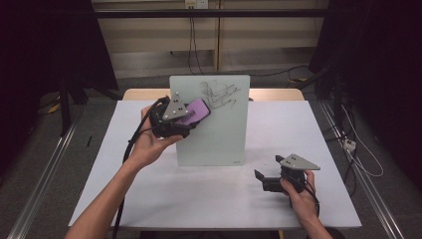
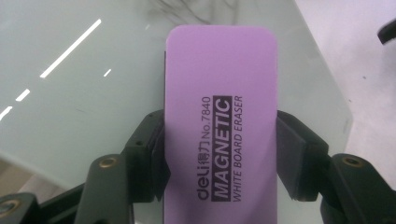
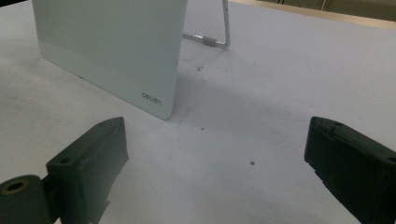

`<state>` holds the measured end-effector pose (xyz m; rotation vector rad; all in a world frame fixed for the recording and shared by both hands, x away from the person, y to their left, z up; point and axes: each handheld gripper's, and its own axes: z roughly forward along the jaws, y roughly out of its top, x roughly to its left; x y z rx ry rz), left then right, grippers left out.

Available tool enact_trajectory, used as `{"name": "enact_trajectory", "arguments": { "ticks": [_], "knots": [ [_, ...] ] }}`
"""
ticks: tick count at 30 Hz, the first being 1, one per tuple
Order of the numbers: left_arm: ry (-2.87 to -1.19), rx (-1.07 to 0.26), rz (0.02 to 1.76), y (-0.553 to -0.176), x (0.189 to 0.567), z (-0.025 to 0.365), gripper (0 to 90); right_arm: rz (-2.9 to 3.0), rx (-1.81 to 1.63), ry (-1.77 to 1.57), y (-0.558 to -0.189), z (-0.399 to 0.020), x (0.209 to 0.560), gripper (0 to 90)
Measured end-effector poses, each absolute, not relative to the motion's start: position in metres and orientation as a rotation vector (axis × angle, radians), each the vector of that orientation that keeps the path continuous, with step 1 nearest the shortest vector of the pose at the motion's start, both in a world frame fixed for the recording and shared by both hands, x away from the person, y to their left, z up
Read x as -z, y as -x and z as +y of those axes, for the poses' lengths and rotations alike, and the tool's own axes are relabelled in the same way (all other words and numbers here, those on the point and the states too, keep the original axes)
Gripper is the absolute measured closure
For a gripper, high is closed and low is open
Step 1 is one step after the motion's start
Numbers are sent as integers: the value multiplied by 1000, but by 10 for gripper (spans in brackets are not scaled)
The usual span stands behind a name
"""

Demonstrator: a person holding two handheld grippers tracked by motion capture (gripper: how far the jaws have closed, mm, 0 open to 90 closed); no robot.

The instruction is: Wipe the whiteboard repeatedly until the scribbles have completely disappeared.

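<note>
- Eraser (image 2: 222,126): purple block, clamped across its long sides by the left gripper (image 1: 175,119); held flat against the upper left part of the board, just left of the scribbles (image 1: 219,93).
- Board (image 1: 219,134): pale glass panel standing near-upright at the table's middle on a wire stand (image 3: 219,37); its lower right corner rests on the table.
- Right gripper (image 1: 271,178): jaws wide apart, holding nothing, low over bare table (image 1: 199,194) well right of the board's corner.
</note>
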<state>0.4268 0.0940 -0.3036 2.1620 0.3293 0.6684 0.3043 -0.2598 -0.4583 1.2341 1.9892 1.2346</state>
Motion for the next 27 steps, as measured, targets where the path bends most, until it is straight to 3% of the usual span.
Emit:
{"name": "enact_trajectory", "arguments": {
  "ticks": [14, 27],
  "knots": [
    [-2062, -719, 385, -446, 259, 101, 411, 1994, -1235, -1231, -305, -259, 459, 61],
    [-2138, -689, 371, -438, 277, 82, 410, 1997, -1232, -1230, -305, -259, 459, 61]
  ]
}}
